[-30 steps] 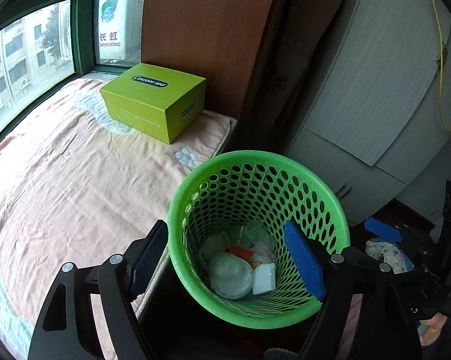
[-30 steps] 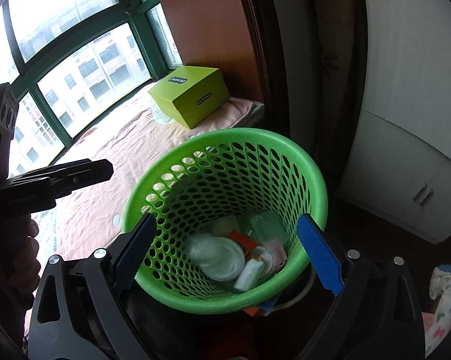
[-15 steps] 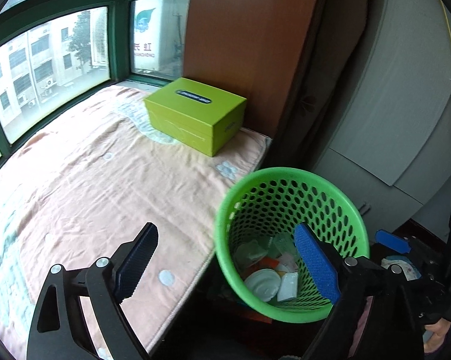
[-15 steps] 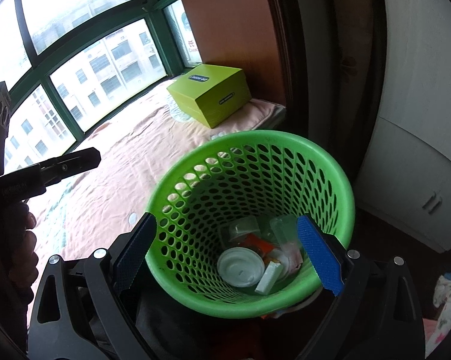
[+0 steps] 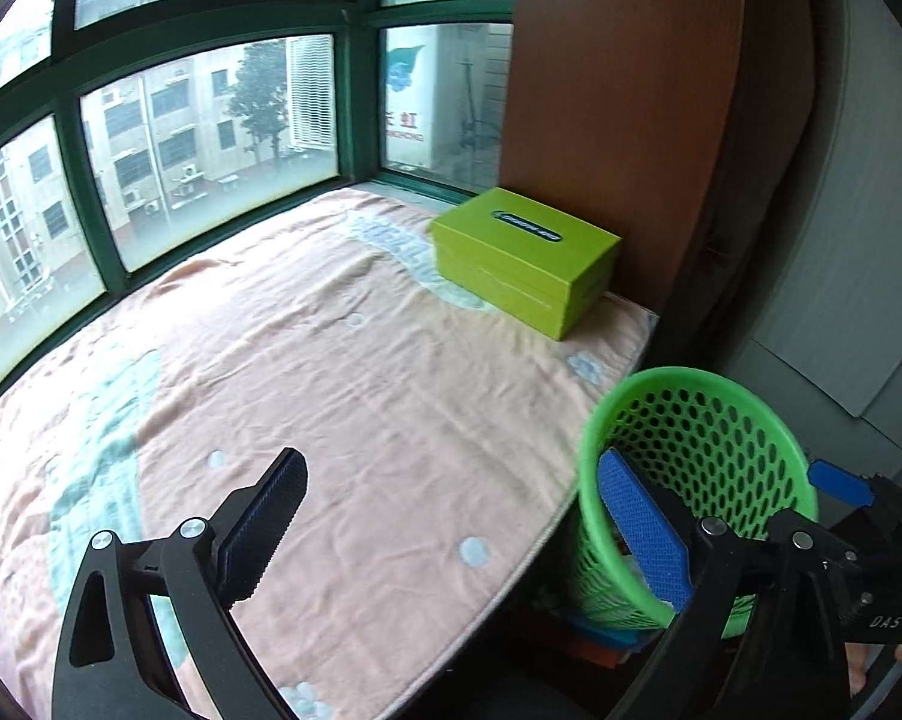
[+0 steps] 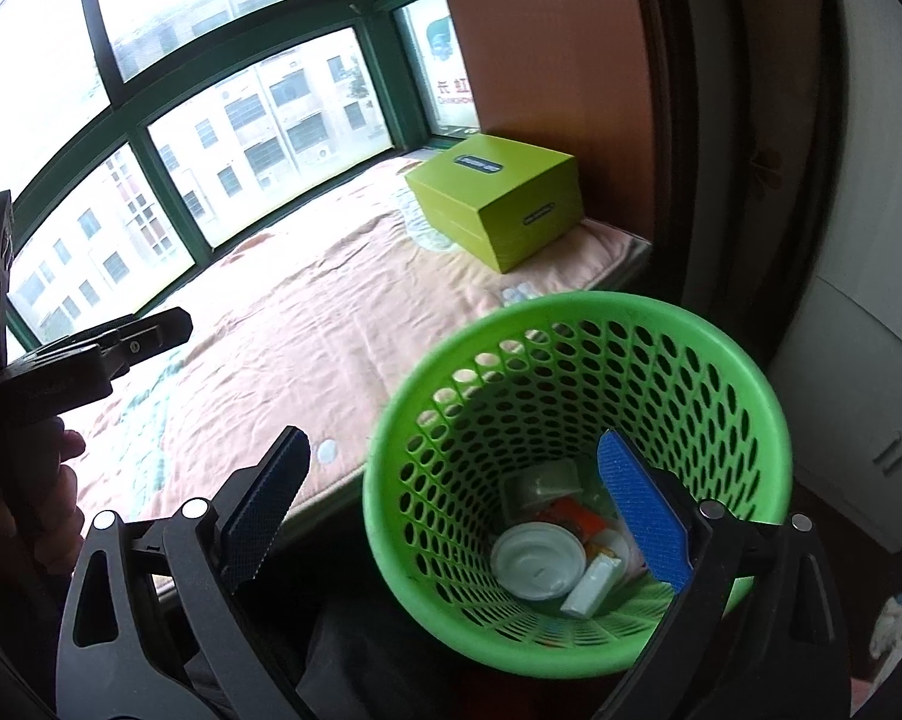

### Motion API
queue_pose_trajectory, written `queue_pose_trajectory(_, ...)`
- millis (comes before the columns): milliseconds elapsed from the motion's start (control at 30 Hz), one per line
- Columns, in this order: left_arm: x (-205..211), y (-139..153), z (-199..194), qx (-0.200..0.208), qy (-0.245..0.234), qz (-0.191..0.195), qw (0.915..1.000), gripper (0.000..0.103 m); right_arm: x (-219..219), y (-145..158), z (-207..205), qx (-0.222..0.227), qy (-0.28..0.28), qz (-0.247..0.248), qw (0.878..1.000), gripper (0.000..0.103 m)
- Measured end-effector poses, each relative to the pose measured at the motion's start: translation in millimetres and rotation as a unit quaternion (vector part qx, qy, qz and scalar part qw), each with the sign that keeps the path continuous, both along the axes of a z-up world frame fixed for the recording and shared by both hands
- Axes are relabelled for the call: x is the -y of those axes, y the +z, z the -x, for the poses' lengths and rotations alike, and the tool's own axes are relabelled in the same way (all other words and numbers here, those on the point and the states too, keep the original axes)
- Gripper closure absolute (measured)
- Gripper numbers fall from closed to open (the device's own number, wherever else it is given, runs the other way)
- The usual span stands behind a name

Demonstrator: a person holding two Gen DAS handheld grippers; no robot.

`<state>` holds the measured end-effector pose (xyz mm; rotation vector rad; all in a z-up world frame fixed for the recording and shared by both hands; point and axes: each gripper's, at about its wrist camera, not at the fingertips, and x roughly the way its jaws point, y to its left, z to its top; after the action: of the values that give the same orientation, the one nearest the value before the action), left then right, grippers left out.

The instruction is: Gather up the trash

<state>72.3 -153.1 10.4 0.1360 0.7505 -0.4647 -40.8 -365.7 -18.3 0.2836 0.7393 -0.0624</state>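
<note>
Left gripper (image 5: 451, 516) swung over peach blanket (image 5: 330, 372); window (image 5: 210, 120) beyond.

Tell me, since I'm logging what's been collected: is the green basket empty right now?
No: the right wrist view shows a white lid, a small white carton and other wrappers at the bottom of the green basket.

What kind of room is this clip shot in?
Probably a bedroom or bay-window nook in a flat: a blanket-covered platform beneath green-framed windows, cabinet doors, and a green wastebasket holding trash.
</note>
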Motion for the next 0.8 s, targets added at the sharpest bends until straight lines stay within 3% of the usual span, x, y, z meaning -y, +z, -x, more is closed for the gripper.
queue_pose_trajectory(800, -93, -5, -4, 0.002, 0.118, -0.004, 0.993, 0.007, -61, 16, -49, 0.026, 0.042, 0.044, 0.998, 0.006)
